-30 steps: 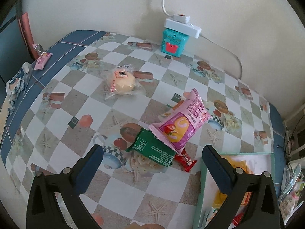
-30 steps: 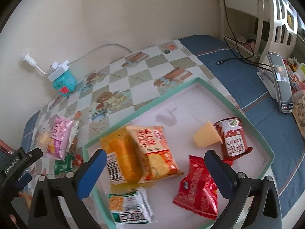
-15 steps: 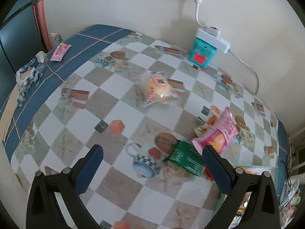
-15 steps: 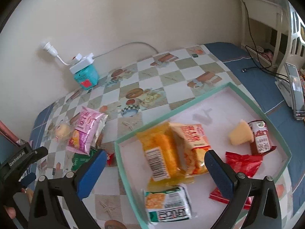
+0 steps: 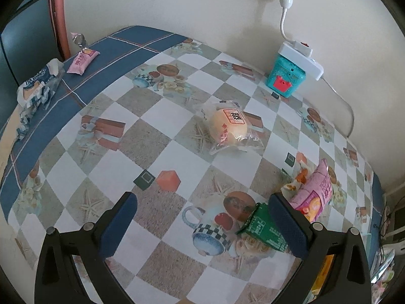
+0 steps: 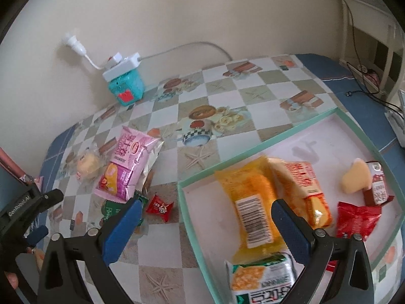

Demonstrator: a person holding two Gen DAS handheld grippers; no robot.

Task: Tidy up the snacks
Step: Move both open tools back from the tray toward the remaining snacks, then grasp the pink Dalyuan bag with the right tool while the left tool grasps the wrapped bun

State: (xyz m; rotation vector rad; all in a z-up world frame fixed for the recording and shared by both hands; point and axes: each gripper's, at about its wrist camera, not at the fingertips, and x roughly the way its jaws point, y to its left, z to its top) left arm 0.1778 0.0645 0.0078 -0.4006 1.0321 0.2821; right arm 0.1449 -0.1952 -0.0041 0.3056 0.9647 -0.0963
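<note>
A wrapped bun (image 5: 229, 126) lies on the checked tablecloth ahead of my open, empty left gripper (image 5: 202, 209). A pink snack bag (image 5: 314, 195) and a green packet (image 5: 263, 228) lie by its right finger. In the right wrist view the pink bag (image 6: 126, 162), green packet (image 6: 111, 209), a small red candy (image 6: 160, 207) and the bun (image 6: 87, 164) lie left of the mint-rimmed tray (image 6: 187, 215). The tray holds several snacks, among them an orange pack (image 6: 250, 202). My right gripper (image 6: 205, 215) is open and empty over the tray's left rim.
A teal box with a white power strip (image 5: 288, 76) stands by the wall. A pink sachet (image 5: 82, 62) and a crumpled blue-white wrapper (image 5: 38, 88) lie at the table's far left edge. Cables and a white shelf (image 6: 374, 50) are at the right.
Both grippers have swung left. The left view now centres on the bun, with the tray out of sight. The right view now shows the loose snacks left of the tray.
</note>
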